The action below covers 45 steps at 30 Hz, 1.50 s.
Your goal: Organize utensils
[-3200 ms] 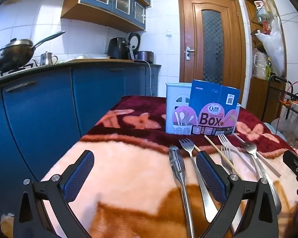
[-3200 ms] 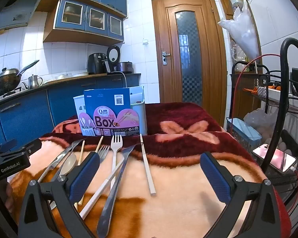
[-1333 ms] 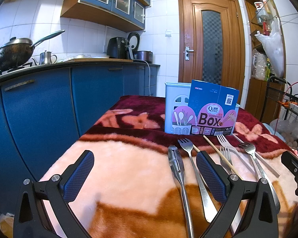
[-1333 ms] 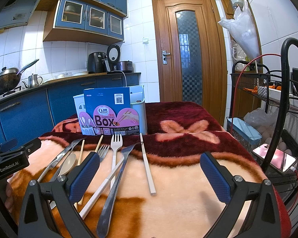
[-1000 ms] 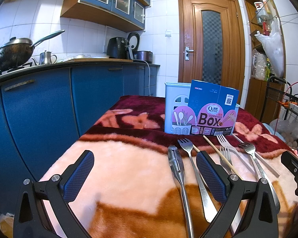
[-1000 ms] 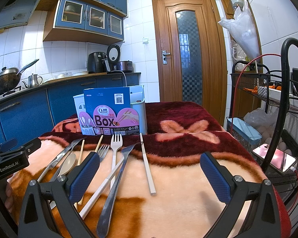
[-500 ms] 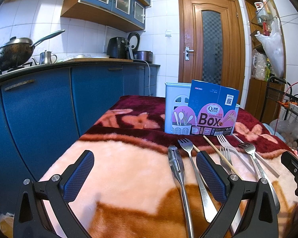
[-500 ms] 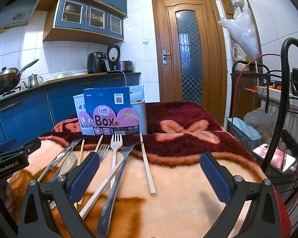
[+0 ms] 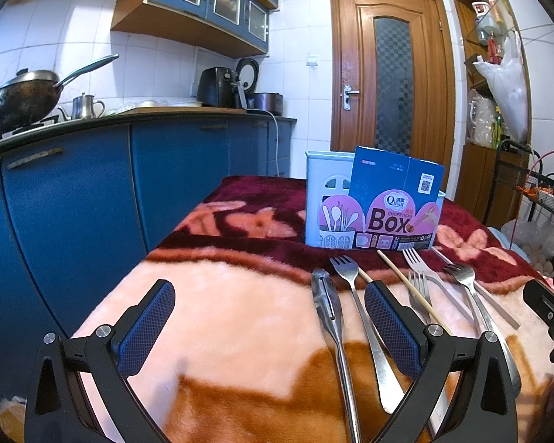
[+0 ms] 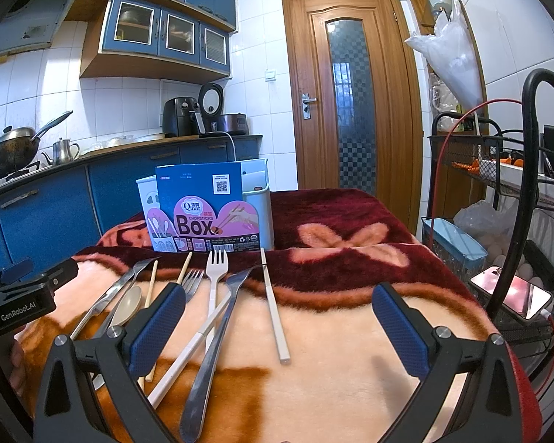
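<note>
Our left gripper (image 9: 269,317) hovers low over the blanket-covered table (image 9: 221,306) with its blue-padded fingers (image 9: 147,328) spread wide and nothing between them. At about 1 o'clock from its right pad lies the loose cutlery: a metal peeler (image 9: 328,310) nearest, a steel fork (image 9: 354,288) just beside it, then wooden chopsticks (image 9: 406,284) and two more forks (image 9: 465,288) fanning toward 2 o'clock. Some handles pass behind the right pad.

Our right gripper (image 10: 279,323) is likewise wide open and holds nothing. Between its pads, from 10 to 12 o'clock, we see a white plastic fork (image 10: 215,277), a steel knife-like utensil (image 10: 218,332) crossing a white chopstick (image 10: 188,354), and a second white chopstick (image 10: 273,310) lying apart at 12 o'clock. Behind its left pad, toward 10 o'clock, a pale spoon (image 10: 127,310) rests among the other pieces.

Beyond the cutlery, at 12 o'clock in the left view and 11 o'clock in the right, stands the pale blue utensil holder (image 9: 327,192), upright on the dark red band of the blanket, with its blue and pink "Box" packaging card (image 10: 207,206) across the front.

Farther out, blue kitchen cabinets (image 9: 92,199) run along 9 o'clock, a wok (image 9: 18,99) sits on the stove, and a wooden door (image 10: 354,103) stands closed at 12 o'clock. A wire rack (image 10: 498,170) fills 3 o'clock in the right view.
</note>
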Tool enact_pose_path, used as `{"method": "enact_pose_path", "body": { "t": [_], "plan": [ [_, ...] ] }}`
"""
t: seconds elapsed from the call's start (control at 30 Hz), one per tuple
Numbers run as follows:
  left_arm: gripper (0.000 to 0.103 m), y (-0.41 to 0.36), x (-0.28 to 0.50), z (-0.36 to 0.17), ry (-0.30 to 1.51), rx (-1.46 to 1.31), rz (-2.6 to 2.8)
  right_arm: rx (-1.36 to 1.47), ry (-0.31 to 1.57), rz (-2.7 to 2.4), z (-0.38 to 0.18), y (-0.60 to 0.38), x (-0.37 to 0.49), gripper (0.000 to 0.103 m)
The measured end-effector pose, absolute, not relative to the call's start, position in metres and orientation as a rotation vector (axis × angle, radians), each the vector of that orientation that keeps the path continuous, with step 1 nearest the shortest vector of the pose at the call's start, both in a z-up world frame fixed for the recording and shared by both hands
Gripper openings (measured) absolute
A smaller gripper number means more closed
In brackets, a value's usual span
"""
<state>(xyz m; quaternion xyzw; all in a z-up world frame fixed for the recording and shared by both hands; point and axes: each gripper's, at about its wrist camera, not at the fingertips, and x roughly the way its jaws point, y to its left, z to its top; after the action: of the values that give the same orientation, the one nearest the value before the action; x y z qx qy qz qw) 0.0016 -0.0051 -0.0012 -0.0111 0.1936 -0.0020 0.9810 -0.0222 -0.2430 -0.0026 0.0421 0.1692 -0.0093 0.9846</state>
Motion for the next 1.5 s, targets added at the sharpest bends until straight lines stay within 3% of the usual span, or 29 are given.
{"method": "enact_pose_path", "body": {
  "t": [0.33,0.8,0.93,1.1,1.27,1.5],
  "plan": [
    [0.102,-0.007,0.007,-0.002,0.409,-0.022,-0.01,0.074,0.401,-0.001,-0.001,-0.237,-0.015,0.103],
    [0.102,-0.012,0.039,-0.01,0.638,0.012,-0.085,0.069,0.667,0.073,0.01,-0.256,0.013,0.102],
    [0.101,-0.022,0.051,-0.014,0.739,0.079,-0.109,0.018,0.767,0.085,0.009,-0.257,0.027,0.09],
    [0.09,-0.022,0.064,-0.013,0.839,0.079,-0.146,-0.049,0.869,0.123,0.01,-0.253,0.046,0.076],
    [0.064,-0.023,0.08,-0.015,0.972,0.06,-0.233,-0.112,0.993,0.119,0.008,-0.25,0.069,0.062],
    [0.063,-0.034,0.095,-0.016,1.089,0.089,-0.219,-0.134,1.109,0.139,0.0,-0.24,0.093,0.04]
  ]
}}
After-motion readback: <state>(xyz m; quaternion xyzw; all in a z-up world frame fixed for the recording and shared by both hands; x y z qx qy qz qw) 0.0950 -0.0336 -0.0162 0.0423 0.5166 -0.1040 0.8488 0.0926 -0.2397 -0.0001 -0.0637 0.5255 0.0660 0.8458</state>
